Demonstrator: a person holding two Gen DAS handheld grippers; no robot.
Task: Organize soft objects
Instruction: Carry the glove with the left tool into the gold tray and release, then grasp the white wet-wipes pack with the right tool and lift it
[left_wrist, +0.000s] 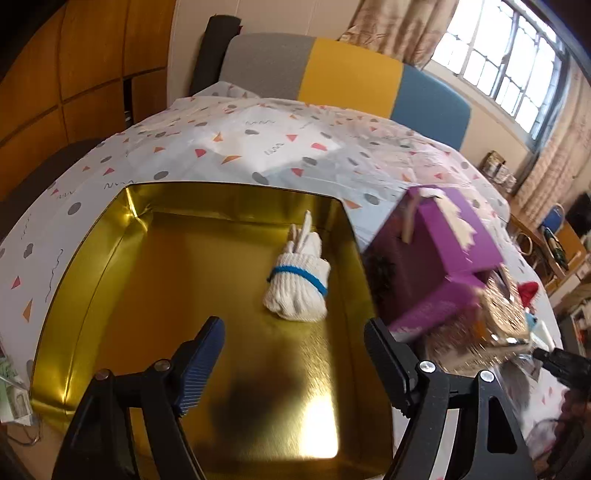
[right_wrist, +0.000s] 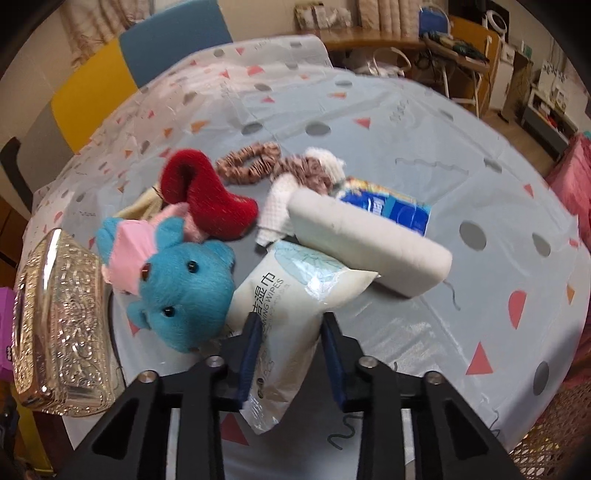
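A: What is in the gold tin (left_wrist: 92, 266)?

B: One thing only: a rolled pair of white socks (left_wrist: 297, 282) bound with a blue band, lying on the tin's floor toward its right wall, in the middle of the left wrist view. The rest of the floor is bare and shiny.

A: And the left gripper (left_wrist: 293, 365)?

B: It hangs over the near part of the tin, at the bottom of the frame, its fingers spread wide with nothing between them. The socks lie beyond the tips, untouched.

A: Anything beside the tin?

B: A purple box (left_wrist: 443, 258) just right of it, blurred, so I cannot tell what it holds. In the right wrist view an embossed silver box (right_wrist: 62, 317) sits at the lower left.

A: What about the right gripper (right_wrist: 291, 325)?

B: Its fingers pinch a white pack of wet wipes (right_wrist: 295, 291) at the bottom centre of its view, the pads pressing both sides of the pack.

A: And the other soft things?

B: They lie loose on the patterned tablecloth (right_wrist: 461, 155), in no container: a blue plush toy (right_wrist: 184, 291) left of the wipes, a red plush piece (right_wrist: 207, 195) above it, a white roll (right_wrist: 369, 240) lying across the top of the pack, a blue tissue packet (right_wrist: 395, 206) behind the roll, and a pinkish scrunchie (right_wrist: 247, 162) further up.
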